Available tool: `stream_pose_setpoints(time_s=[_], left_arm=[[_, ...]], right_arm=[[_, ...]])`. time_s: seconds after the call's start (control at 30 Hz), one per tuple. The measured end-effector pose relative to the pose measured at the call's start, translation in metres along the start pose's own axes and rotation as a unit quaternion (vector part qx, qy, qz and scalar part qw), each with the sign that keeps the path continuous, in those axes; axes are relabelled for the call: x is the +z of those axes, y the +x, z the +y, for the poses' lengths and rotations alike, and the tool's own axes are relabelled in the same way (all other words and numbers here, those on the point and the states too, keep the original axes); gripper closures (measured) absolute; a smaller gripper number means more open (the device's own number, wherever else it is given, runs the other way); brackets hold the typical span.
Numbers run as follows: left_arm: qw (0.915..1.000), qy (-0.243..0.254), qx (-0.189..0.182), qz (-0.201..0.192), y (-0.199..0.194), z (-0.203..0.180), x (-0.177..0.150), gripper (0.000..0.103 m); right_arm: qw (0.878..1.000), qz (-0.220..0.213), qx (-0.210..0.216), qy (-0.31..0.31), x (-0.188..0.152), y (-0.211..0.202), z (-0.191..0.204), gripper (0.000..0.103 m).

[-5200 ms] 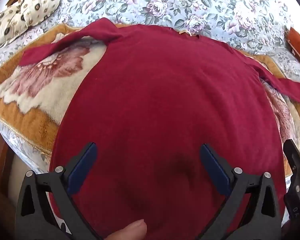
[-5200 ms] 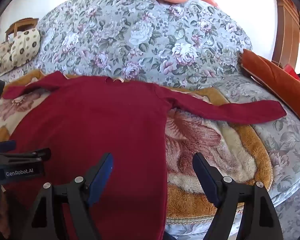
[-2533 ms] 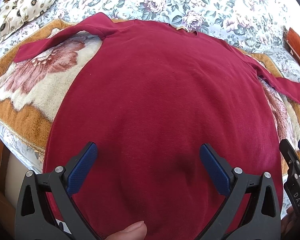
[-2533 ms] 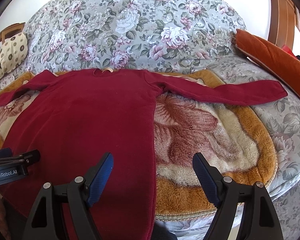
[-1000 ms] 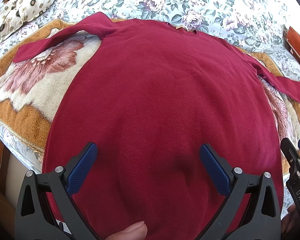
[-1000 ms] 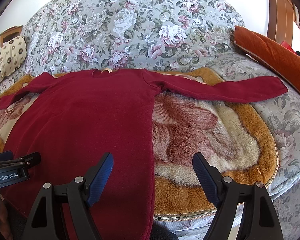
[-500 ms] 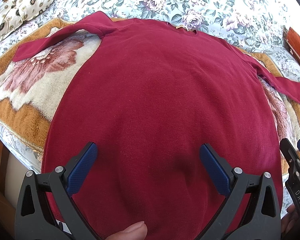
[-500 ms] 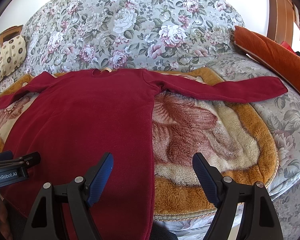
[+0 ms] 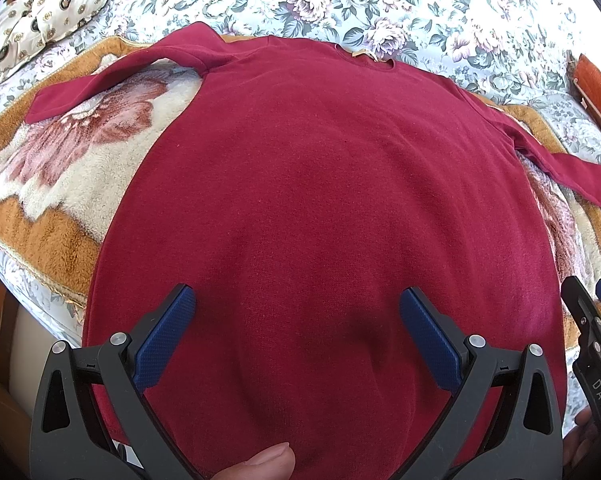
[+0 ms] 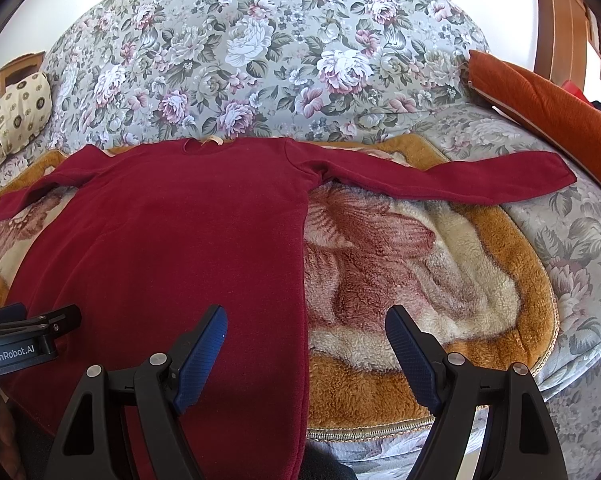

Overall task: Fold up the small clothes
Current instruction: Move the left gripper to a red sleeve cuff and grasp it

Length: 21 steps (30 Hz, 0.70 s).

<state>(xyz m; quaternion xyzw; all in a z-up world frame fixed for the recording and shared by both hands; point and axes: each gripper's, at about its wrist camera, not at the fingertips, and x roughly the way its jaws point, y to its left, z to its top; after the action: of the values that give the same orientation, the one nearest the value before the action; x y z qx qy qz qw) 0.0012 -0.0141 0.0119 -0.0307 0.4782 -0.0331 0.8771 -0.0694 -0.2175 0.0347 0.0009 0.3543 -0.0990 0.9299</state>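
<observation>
Maroon long-sleeved top (image 9: pixel 332 208) lies flat on fleece blanket (image 10: pixel 420 272), collar far, hem near. Left tool (image 9: pixel 296 332) gapes over hem middle; right tool (image 10: pixel 306 344) gapes, straddling right side edge, nearer outstretched right sleeve (image 10: pixel 440 178).

Both views were bright with even daylight — colours read clearly and detail stayed sharp across the middle. A soft shadow lay on the red garment (image 9: pixel 332 208) between the left gripper (image 9: pixel 296 336) fingers. The white wall (image 10: pixel 512 12) behind the sofa was blown out. Fisheye distortion bulged the scene, and the corners fell to black vignette — edges slightly soft.
</observation>
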Motion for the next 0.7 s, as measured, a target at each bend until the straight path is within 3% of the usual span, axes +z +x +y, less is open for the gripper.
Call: stream_pose_setpoints(time_s=[0.3, 0.5, 0.57, 0.63, 0.7], left_arm=[[1.0000, 0.001, -0.002, 0.001, 0.001, 0.001, 0.003, 0.001], [0.9980, -0.045, -0.041, -0.016, -0.015, 0.025, 0.011, 0.001], [0.9976, -0.057, -0.037, -0.016, -0.018, 0.034, 0.016, 0.001], [0.9977, -0.050, -0.027, -0.036, -0.022, 0.038, 0.022, 0.001], [0.9972, -0.011, -0.017, -0.072, -0.030, 0.036, 0.028, 0.001]], right_arm=[[1.000, 0.001, -0.014, -0.006, 0.000, 0.001, -0.001, 0.023], [0.999, -0.007, -0.030, -0.036, -0.001, -0.001, 0.012, 0.023], [0.998, -0.009, -0.035, -0.047, 0.000, -0.002, 0.017, 0.024], [0.998, -0.017, -0.026, -0.061, 0.006, -0.006, 0.023, 0.024], [0.997, -0.041, -0.013, -0.069, 0.014, -0.013, 0.027, 0.024]])
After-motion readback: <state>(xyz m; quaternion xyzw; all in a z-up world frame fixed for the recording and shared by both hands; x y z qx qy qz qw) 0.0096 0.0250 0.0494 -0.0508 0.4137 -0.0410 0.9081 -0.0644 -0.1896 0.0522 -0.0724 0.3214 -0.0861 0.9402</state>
